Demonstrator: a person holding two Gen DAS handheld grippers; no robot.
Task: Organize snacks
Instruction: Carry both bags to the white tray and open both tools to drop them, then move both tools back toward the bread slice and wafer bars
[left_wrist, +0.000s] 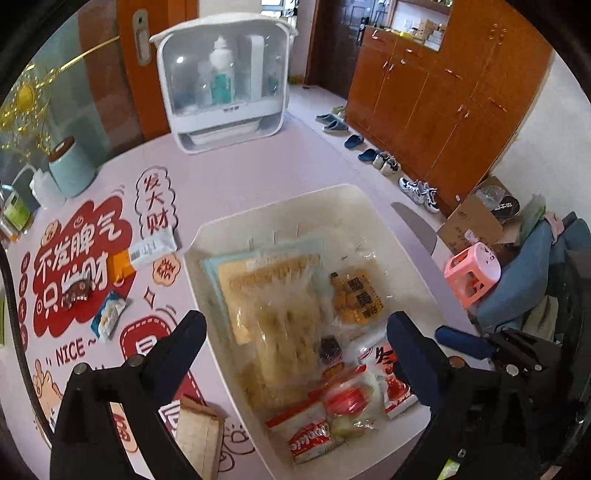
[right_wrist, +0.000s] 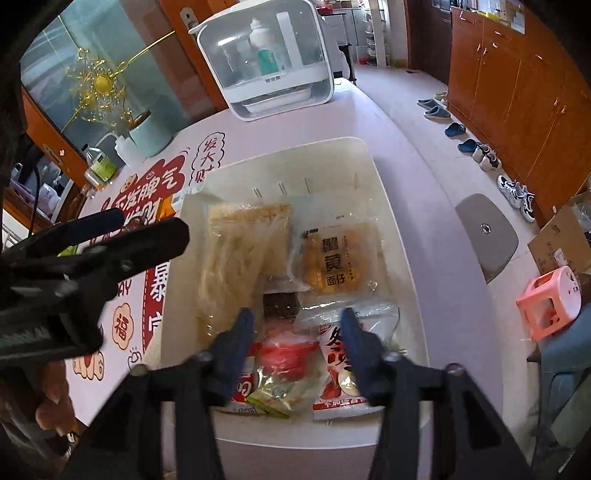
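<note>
My right gripper (right_wrist: 295, 332) hangs wide open and empty over the bin (right_wrist: 388, 206); the red packet (right_wrist: 288, 350) lies between its jaws at 6 o'clock; my left gripper (left_wrist: 295, 332), also open and empty, is farther off.

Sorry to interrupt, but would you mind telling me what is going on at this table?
A person is sorting snacks into a white bin using two handheld grippers. Both the left gripper and the right gripper hover open and empty over the bin, which holds several packets. A blue-and-white packet and a dark wrapped candy lie on the table mat.
</note>
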